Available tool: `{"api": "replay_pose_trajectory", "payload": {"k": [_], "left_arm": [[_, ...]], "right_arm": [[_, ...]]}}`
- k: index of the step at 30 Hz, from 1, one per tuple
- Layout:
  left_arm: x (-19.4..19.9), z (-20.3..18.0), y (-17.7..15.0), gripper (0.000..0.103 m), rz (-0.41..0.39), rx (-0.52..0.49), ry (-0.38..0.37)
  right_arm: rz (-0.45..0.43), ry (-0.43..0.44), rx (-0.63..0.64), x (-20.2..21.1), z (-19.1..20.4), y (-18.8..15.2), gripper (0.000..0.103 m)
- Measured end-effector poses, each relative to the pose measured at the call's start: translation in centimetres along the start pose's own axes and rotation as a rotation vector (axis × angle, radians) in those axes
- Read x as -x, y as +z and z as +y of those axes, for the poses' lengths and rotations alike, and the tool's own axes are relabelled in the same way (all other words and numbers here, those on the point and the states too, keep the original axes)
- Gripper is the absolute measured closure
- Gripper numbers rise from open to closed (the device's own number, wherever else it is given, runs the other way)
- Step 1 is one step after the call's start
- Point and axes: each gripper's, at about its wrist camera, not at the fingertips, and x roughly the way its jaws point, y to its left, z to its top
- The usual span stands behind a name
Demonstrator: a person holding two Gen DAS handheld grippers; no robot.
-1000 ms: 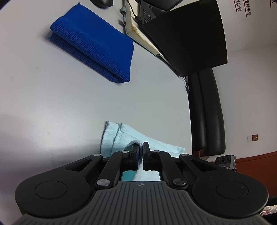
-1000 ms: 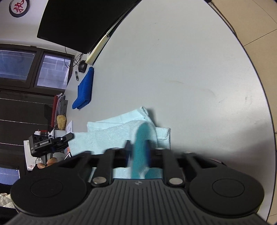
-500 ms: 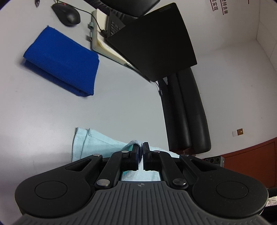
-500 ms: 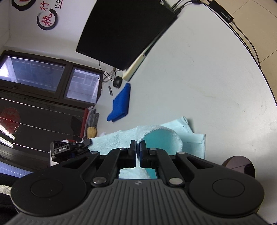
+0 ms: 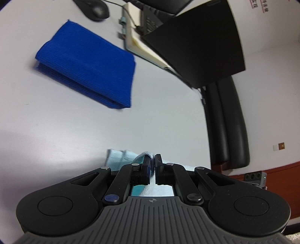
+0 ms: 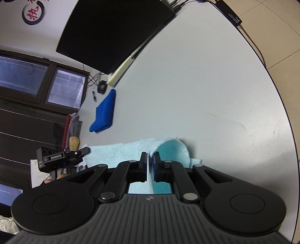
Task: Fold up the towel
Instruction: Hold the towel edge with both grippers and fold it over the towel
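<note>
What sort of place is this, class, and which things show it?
Probably an office: a white desk with a dark monitor, a computer mouse and an open notebook.

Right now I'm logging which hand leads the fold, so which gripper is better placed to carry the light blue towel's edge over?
Neither clearly: the left gripper and right gripper are each shut on the light blue towel. If one must lead, probably the right, since its corner already curls over above the table.
</note>
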Motion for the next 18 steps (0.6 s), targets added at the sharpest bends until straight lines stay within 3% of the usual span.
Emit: {"api": "replay_pose_trajectory", "payload": {"k": [7, 11, 14, 18], "left_arm": [[-0.2, 1.2, 0.0, 0.094, -0.008, 0.033, 0.067], [0.4, 1.4, -0.1, 0.073, -0.031, 0.049, 0.101], [1.2, 1.1, 0.1, 0.069, -0.052, 0.05, 0.116], [2.5, -0.3, 0.2, 0.06, -0.065, -0.006, 0.174]], "right_arm": [[-0.01, -0.083, 0.025, -0.3, 0.0, -0.3, 0.094], [-0.017, -0.14, 0.047, -0.1, 0.5, -0.4, 0.093], [-0.023, -0.212, 0.079, 0.2, 1.5, -0.7, 0.083], [-0.022, -0.323, 0.136, 0.4, 3.1, -1.2, 0.081]]}}
